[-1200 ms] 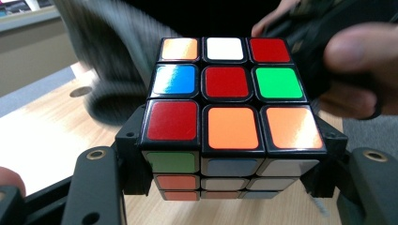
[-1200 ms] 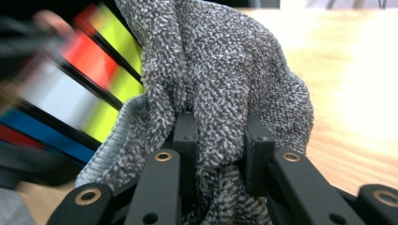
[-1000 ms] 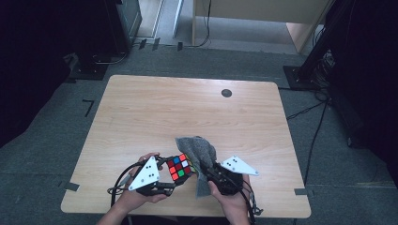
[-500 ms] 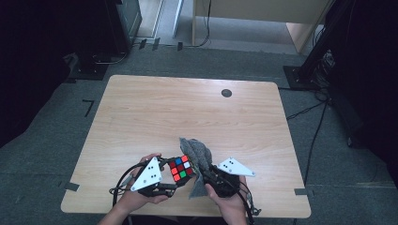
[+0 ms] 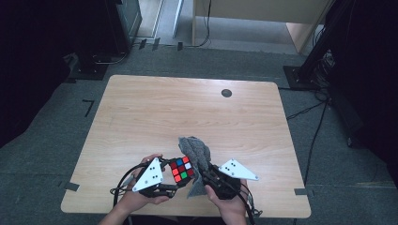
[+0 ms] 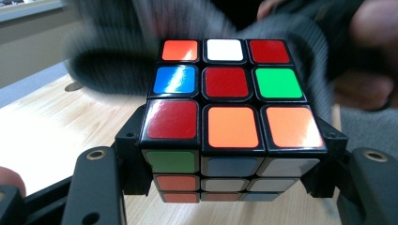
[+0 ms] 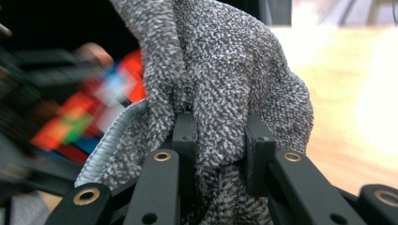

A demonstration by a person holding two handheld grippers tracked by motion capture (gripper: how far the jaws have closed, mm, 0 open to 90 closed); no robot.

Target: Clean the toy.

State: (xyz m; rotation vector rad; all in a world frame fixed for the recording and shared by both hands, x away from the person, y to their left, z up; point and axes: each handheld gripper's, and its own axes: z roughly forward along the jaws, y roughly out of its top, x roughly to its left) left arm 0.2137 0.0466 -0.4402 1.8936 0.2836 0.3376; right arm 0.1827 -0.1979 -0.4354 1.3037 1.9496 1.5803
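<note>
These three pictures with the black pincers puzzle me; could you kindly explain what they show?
A person sits at a wooden table holding a hand-operated gripper in each hand; no robot arm is involved. The high view looks down from above. The other two pictures come from small cameras riding on the grippers, looking along their black jaws. The left gripper is shut on a puzzle cube with coloured stickers, clamped by its sides. The right gripper is shut on a bunched grey cloth, which hangs against the cube's far side, apparently for wiping it. On the table itself there is a small dark round spot near the far edge.
</note>
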